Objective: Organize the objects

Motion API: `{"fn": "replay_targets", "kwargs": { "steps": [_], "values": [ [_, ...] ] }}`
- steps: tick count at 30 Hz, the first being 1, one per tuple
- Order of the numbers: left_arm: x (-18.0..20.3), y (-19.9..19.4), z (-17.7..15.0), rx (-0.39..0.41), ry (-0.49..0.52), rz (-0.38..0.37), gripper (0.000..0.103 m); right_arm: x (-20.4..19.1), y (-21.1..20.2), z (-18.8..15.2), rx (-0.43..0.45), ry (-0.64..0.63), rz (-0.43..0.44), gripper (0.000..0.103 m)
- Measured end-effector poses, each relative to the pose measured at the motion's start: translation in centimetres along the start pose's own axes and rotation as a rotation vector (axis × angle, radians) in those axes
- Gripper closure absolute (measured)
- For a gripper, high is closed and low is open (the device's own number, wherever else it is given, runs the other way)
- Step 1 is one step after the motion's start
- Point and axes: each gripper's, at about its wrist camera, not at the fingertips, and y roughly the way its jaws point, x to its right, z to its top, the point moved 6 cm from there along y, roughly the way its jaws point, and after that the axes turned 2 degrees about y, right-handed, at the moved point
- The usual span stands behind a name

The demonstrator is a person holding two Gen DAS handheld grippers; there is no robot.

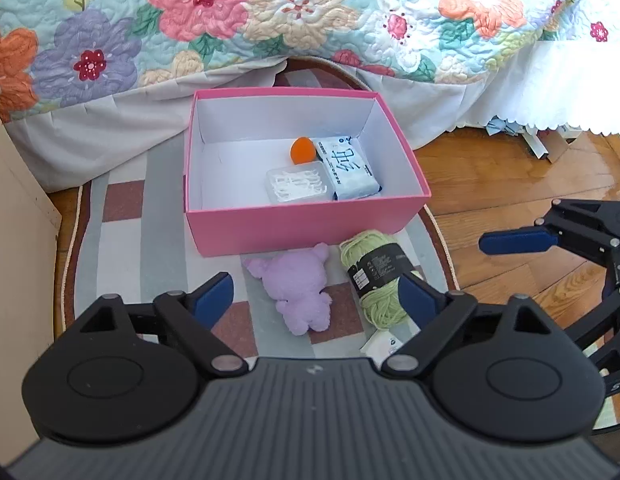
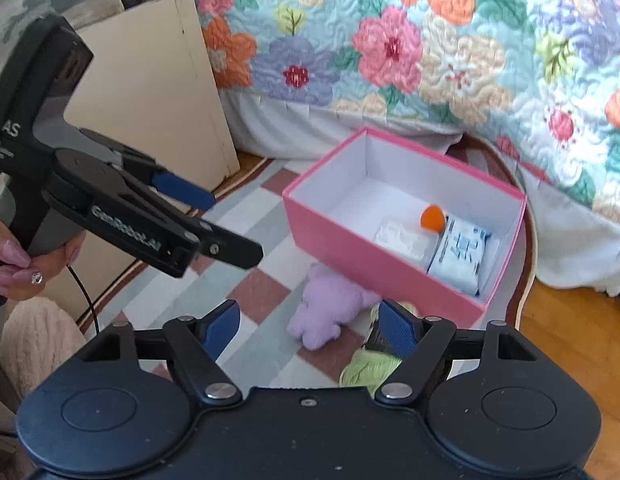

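A pink box (image 1: 302, 226) (image 2: 330, 240) stands on a checked rug and holds an orange ball (image 1: 303, 149) (image 2: 432, 216), a clear box of floss picks (image 1: 297, 181) (image 2: 402, 240) and a tissue pack (image 1: 348, 168) (image 2: 462, 254). In front of the box lie a purple plush toy (image 1: 300, 290) (image 2: 326, 312) and a green yarn ball (image 1: 374, 276) (image 2: 370, 368). My left gripper (image 1: 316, 298) is open and empty above the plush. My right gripper (image 2: 308, 326) is open and empty above the plush and yarn. It also shows at the right of the left wrist view (image 1: 518, 240).
A bed with a floral quilt (image 1: 270, 12) rises behind the box. A beige cabinet (image 2: 158, 92) stands at the left. Wooden floor (image 1: 510, 184) lies right of the rug (image 1: 150, 240). A small white packet (image 1: 384, 344) lies near the yarn.
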Motion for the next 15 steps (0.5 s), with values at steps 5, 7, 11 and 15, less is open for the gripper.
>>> {"fn": "replay_targets", "kwargs": {
  "steps": [5,7,11,15],
  "values": [
    [-0.2,1.2,-1.3,-0.036,0.003,-0.01,0.01,0.1,0.9,-1.5,-0.037,0.042,0.028,0.022],
    [-0.2,1.6,-1.9,-0.049,0.013,-0.015,0.008,-0.1,0.8,-2.0,-0.042,0.036,0.038,0.022],
    [-0.2,2.6,-2.8,-0.074,0.028,-0.022,0.005,-0.8,1.0,-3.1,-0.049,-0.02,0.042,0.015],
    [0.0,4.1,-3.8,-0.101,0.024,-0.041,0.002,-1.1,2.2,-4.5,-0.044,-0.097,0.008,0.012]
  ]
}}
